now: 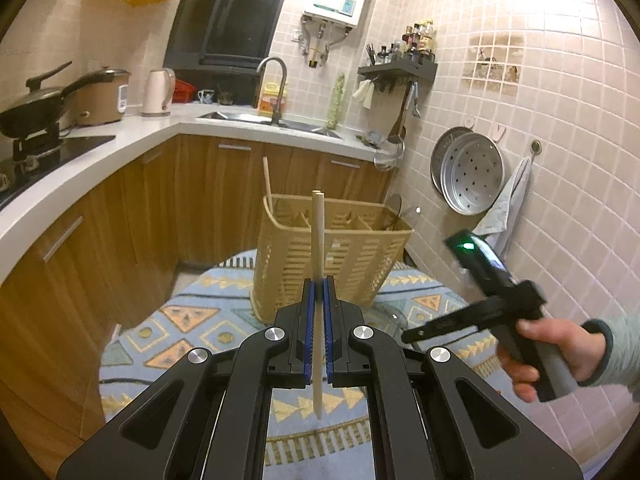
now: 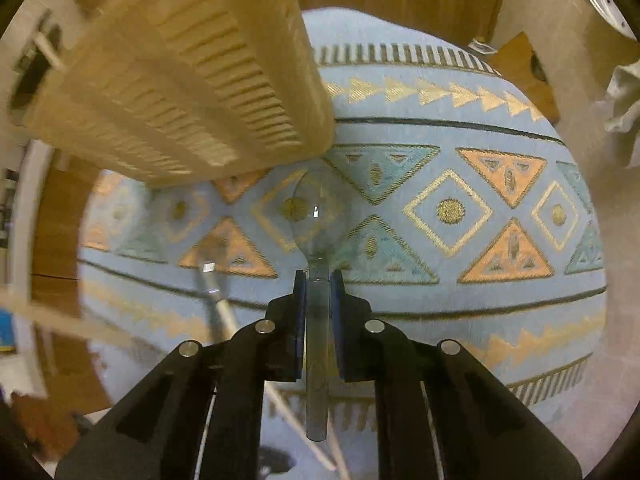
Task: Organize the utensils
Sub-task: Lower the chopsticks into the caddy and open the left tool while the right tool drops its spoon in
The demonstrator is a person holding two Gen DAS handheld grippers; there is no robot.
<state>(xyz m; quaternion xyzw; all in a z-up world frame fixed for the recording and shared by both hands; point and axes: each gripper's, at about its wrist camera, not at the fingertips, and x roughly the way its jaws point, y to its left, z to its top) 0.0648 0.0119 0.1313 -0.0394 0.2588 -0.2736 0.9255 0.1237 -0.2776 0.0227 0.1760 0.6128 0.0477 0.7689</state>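
Observation:
My left gripper (image 1: 319, 280) is shut on a pair of wooden chopsticks (image 1: 318, 240), held upright in front of the beige slotted utensil basket (image 1: 352, 256) on the patterned tablecloth (image 1: 192, 320). One chopstick (image 1: 266, 180) stands in the basket's left compartment. My right gripper (image 2: 319, 276) is shut on the handle of a clear plastic spoon (image 2: 316, 216), bowl forward, just above the tablecloth (image 2: 460, 208) beside the basket (image 2: 180, 80). The right gripper also shows in the left wrist view (image 1: 416, 334), held by a hand at right.
Another clear spoon (image 2: 212, 276) lies on the cloth left of my right gripper, with a loose chopstick (image 2: 60, 316) nearby. Wooden cabinets (image 1: 120, 220), a counter with sink (image 1: 272, 120) and a tiled wall with hanging steamer trays (image 1: 468, 172) surround the small table.

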